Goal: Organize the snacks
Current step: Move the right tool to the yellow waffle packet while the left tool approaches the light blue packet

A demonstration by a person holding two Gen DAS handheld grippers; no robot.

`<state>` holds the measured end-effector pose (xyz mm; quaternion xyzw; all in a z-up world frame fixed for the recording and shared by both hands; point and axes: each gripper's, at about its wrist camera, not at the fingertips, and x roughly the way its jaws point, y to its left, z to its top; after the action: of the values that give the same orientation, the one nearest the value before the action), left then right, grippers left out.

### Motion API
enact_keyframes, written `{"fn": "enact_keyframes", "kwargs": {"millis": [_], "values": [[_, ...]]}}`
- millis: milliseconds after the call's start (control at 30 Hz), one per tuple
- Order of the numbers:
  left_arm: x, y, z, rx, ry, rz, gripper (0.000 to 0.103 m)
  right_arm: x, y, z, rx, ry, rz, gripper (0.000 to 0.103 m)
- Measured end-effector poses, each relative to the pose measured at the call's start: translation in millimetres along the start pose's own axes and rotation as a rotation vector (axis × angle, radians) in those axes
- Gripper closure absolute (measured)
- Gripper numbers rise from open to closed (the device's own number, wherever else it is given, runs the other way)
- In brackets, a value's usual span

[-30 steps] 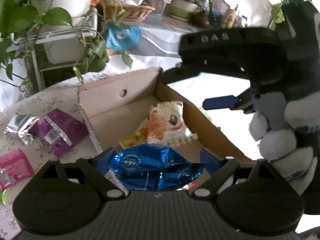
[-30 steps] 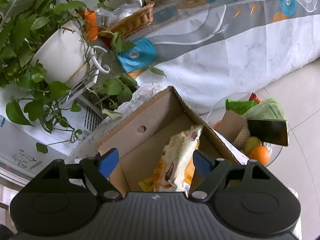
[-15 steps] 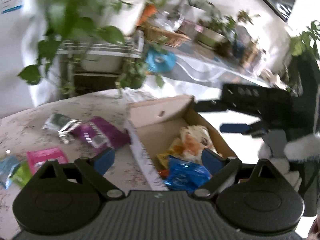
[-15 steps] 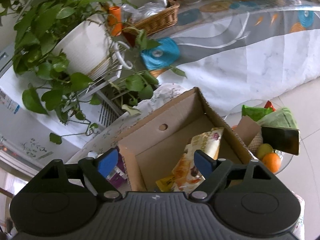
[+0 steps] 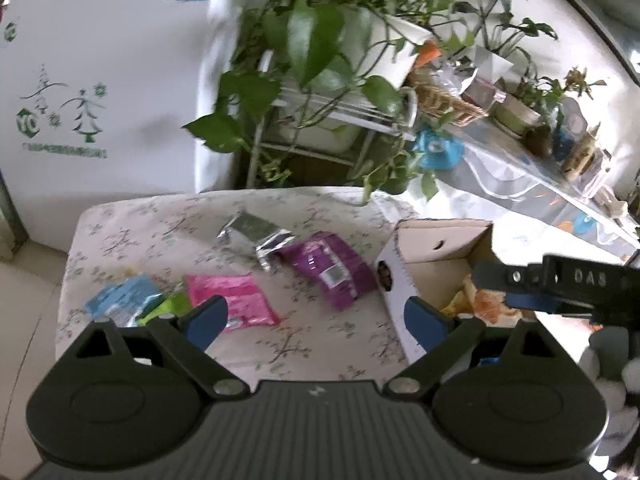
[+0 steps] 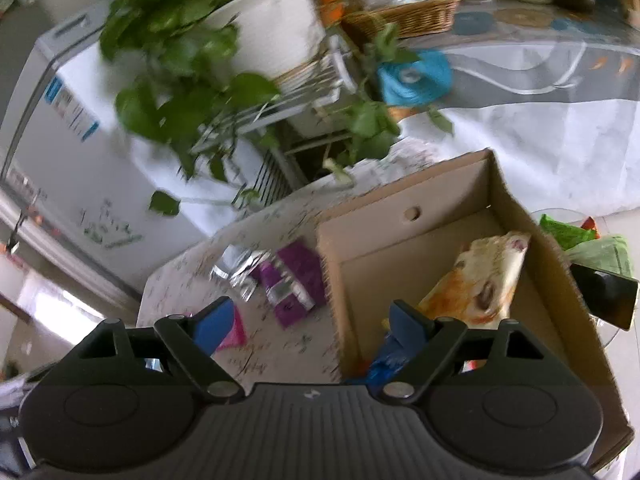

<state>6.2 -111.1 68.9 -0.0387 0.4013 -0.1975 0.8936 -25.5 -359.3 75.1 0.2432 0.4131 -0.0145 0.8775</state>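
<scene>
We look down on a floral-cloth counter [image 5: 168, 232] in a plant-filled room, a white fridge [image 5: 100, 80] behind it and a leafy pothos [image 5: 320, 40] on a wire stand at its far edge. The landmark is the open cardboard box [image 5: 440, 240] at the counter's right end. Just left of the box lies a purple packet [image 5: 332, 268]; beyond that a crumpled silver packet [image 5: 256, 236]; farther left again a pink packet [image 5: 236, 300], then a pale blue packet [image 5: 124, 300] with a green one [image 5: 172, 306] touching it. Inside the box we see a cream-and-orange snack bag [image 6: 480, 280] and, nearer us, a blue wrapper [image 6: 384, 364] partly hidden by a tool finger.

Our left tool [image 5: 316, 318] hovers over the counter left of the box, fingers spread and empty. Our right tool [image 6: 308, 326] straddles the box's left wall, also spread and empty; from the left camera only its dark body [image 5: 568, 284] shows, cut off by the frame edge, over the box. The right view is motion-blurred, so the packet prints cannot be read. Right of the box, a glass side table [image 6: 560, 216] holding green bags is mostly cut off.
</scene>
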Motion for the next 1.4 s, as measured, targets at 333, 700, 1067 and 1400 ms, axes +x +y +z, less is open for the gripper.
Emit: {"fn": "enact_keyframes", "kwargs": {"millis": [333, 700, 1067, 1400], "values": [[-11, 38, 0, -0.016, 0.023, 0.117, 0.008, 1, 40, -49, -0.133, 0.059, 0.003, 0.012], [-30, 75, 3, -0.094, -0.002, 0.103, 0.008, 34, 72, -110, -0.241, 0.105, -0.128, 0.012], [-32, 100, -5, -0.115, 0.002, 0.130, 0.007, 77, 82, -145, -0.207, 0.085, -0.404, 0.009], [-23, 112, -11, -0.127, 0.022, 0.156, 0.007, 95, 91, -154, -0.114, 0.073, -0.428, 0.000]]}}
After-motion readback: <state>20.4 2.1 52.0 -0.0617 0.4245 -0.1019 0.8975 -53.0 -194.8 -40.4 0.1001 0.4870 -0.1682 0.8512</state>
